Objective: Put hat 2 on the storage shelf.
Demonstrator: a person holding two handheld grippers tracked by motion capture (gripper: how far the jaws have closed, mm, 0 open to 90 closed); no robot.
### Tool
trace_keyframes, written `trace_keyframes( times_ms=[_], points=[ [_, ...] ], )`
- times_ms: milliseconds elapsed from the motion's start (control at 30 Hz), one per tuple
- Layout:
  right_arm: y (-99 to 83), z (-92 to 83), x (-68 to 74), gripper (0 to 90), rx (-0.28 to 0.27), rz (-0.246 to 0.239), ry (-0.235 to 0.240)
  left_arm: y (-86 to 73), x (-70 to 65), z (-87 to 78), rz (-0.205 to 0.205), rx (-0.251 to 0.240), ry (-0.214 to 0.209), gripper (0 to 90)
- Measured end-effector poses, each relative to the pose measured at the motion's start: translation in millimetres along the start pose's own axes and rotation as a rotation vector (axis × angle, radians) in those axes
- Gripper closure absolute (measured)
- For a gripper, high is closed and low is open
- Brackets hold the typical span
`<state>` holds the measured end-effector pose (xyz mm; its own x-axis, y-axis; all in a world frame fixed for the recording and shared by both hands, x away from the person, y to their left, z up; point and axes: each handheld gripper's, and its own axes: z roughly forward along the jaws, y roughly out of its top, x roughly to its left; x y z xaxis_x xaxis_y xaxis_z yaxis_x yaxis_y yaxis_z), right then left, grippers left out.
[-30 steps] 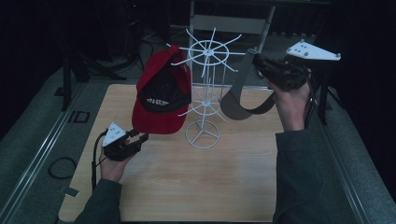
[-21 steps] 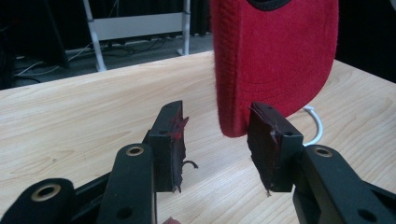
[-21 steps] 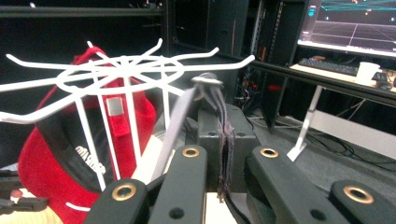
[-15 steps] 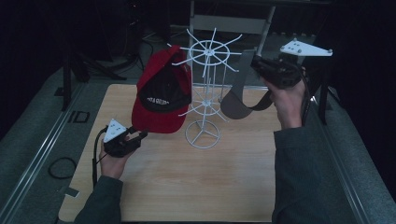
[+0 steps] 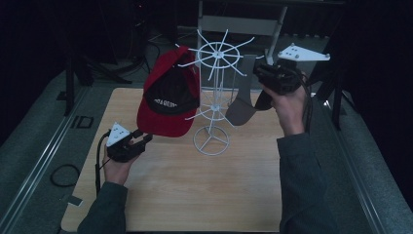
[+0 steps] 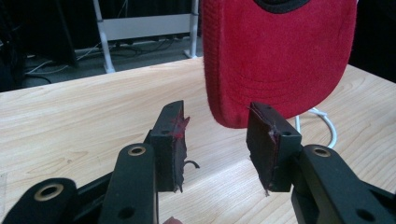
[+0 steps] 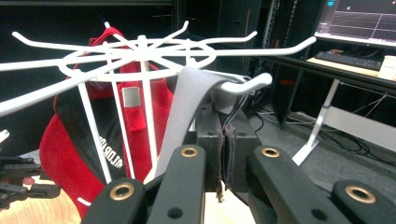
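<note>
A white wire rack (image 5: 213,92) stands mid-table. A red cap (image 5: 168,105) hangs from its left arms. My right gripper (image 5: 258,74) is raised at the rack's right side, shut on a grey cap (image 5: 241,108) that dangles below it. In the right gripper view the grey cap's strap (image 7: 187,105) lies over the tip of a rack arm (image 7: 247,83), just above my right gripper (image 7: 225,128), whose jaws are pressed together. My left gripper (image 5: 144,139) rests low on the table, open and holding nothing. In the left gripper view the red cap's brim (image 6: 275,60) hangs just beyond my left gripper (image 6: 217,140).
The rack's ring base (image 5: 210,141) sits on the wooden table (image 5: 195,195). A white desk frame (image 5: 238,22) stands behind the table. Dark floor and cables (image 5: 63,174) lie to the left, and a monitor (image 7: 359,18) sits far off.
My right gripper has carried the grey cap left and slightly up, to the rack's arm tips. My left gripper has stayed about where it was.
</note>
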<state>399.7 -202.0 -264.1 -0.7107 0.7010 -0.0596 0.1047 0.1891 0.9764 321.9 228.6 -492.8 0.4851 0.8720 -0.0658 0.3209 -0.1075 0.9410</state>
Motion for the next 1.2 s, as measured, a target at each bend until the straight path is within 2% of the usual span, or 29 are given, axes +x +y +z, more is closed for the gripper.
trace_keyframes(
  times_ms=[333,500,967,1200],
  points=[
    [-9.3,4.3,-1.6,82.1,0.009,0.019,0.004,-2.4,0.9,-0.1,-0.005,0.002,-0.001,57.2],
    [-12.1,-2.5,-5.6,75.4,-0.012,0.042,-0.008,-4.6,2.4,-1.0,-0.005,0.007,0.002,56.6],
    [-15.0,-20.6,-13.5,60.2,-0.043,0.050,-0.059,-6.0,1.1,-5.5,-0.004,0.006,0.002,55.6],
    [-16.2,-32.3,-16.8,57.0,-0.068,0.054,-0.077,-9.1,5.4,-6.7,-0.015,0.007,0.016,55.1]
  ],
)
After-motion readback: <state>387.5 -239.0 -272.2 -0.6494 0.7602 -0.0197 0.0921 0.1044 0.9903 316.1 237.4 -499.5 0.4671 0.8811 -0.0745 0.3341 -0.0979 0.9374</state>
